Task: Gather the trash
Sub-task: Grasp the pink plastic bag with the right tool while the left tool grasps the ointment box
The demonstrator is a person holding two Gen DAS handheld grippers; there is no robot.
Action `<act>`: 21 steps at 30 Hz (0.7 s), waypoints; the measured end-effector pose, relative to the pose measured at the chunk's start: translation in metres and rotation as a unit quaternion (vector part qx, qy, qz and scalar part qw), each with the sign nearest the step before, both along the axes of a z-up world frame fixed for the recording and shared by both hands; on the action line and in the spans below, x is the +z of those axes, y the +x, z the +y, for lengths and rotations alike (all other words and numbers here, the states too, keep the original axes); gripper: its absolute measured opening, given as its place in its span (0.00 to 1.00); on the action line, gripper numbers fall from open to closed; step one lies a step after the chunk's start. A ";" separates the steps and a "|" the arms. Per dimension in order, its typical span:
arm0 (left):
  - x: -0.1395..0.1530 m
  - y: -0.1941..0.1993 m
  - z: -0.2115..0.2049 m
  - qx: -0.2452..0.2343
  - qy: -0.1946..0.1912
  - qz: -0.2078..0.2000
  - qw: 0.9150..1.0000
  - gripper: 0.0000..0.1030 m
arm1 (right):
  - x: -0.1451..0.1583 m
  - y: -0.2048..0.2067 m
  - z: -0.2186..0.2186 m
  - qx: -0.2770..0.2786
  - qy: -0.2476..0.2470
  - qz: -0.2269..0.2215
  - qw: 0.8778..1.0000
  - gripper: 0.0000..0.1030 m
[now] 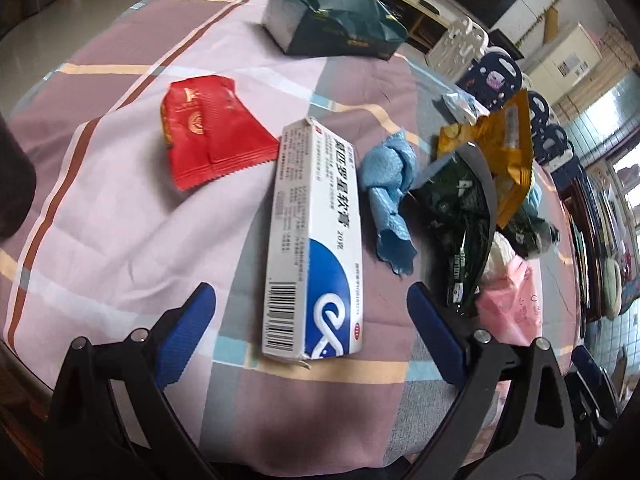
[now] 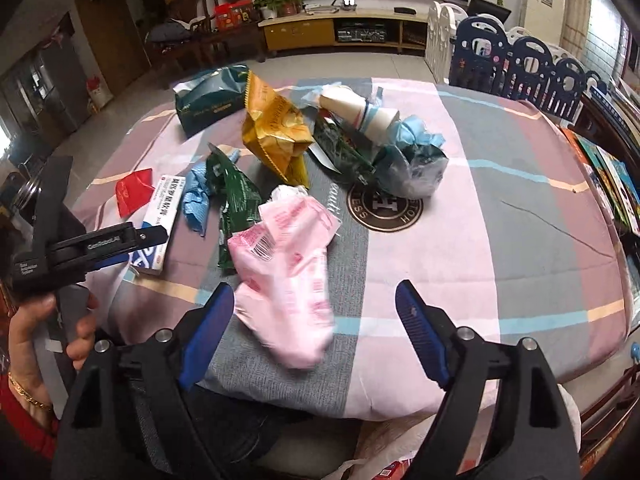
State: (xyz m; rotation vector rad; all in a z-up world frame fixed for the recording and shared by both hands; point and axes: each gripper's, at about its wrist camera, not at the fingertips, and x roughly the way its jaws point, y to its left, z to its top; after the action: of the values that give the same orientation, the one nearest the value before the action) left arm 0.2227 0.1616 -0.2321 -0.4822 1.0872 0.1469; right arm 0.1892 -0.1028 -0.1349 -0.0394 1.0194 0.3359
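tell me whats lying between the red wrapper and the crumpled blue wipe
The white and blue ointment box lies between the red wrapper and the blue wipe, clearest in the left wrist view.

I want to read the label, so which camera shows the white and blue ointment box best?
The left wrist view: the white and blue cardboard ointment box lies large and central between the open left tongs, print and barcode readable. The right wrist view shows it small at the left, partly hidden behind the other tool.
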 end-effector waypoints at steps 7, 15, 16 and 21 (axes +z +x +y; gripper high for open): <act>-0.003 -0.004 0.009 0.018 -0.028 -0.013 0.999 0.63 | -0.030 0.014 0.015 -0.007 0.010 0.042 0.999 0.79; -0.004 -0.007 0.010 0.020 -0.024 -0.013 0.999 0.59 | -0.051 0.015 0.070 0.028 -0.065 0.037 0.997 0.79; -0.002 -0.007 0.008 0.021 -0.012 -0.010 1.000 0.66 | -0.054 0.014 0.074 0.026 -0.075 0.036 0.996 0.79; 0.013 -0.001 -0.016 -0.019 0.067 -0.016 0.997 0.90 | -0.061 0.014 0.073 0.013 -0.082 0.033 0.996 0.49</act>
State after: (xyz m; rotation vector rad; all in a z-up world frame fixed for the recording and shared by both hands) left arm 0.2213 0.1458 -0.2196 -0.3423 1.0474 0.1763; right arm 0.2037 -0.0295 -0.1959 -0.1914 1.1108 0.2774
